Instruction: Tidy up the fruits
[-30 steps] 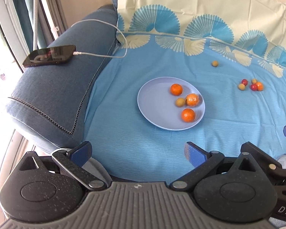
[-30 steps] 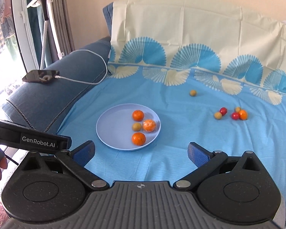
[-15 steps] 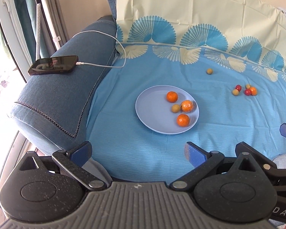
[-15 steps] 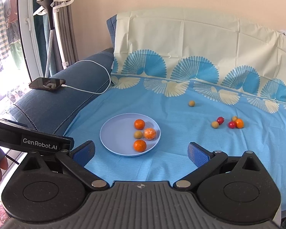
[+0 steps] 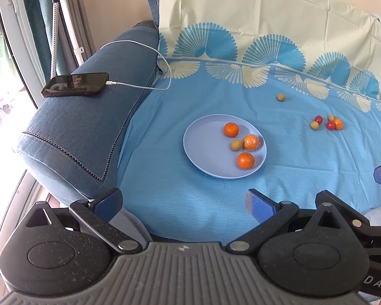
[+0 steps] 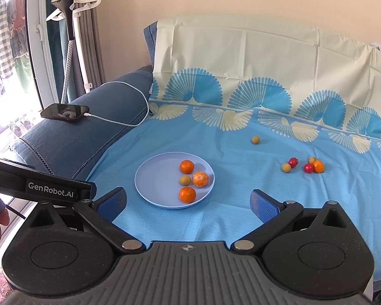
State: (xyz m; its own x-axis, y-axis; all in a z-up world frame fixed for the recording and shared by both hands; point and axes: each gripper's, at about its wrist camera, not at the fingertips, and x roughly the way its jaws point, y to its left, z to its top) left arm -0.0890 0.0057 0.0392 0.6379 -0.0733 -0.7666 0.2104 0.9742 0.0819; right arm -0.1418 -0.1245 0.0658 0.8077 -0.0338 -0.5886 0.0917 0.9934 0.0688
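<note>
The big blue cloth covers the sofa seat and fills the middle of both views. On it sits the round plate, just left of the middle in the right wrist view. The plate already holds three oranges and one small tan fruit.

The fruit that is not on the plate yet lies to the right. A little bunch of red, tan and orange fruits sits at the middle right of the frame, well apart from the plate. One lone tan fruit sits above and between the plate and the bunch.

The right gripper has its jaws wide open and holds nothing. The left gripper is also wide open and empty. Both are at the bottom of their views, back from the fruit.

The bunch lies up and to the right of both sets of jaws. The fruits are round, so there is no long side to line up with. I think the right gripper is the nearer one, since the bunch is on its side, so it should probably reach there.
</note>
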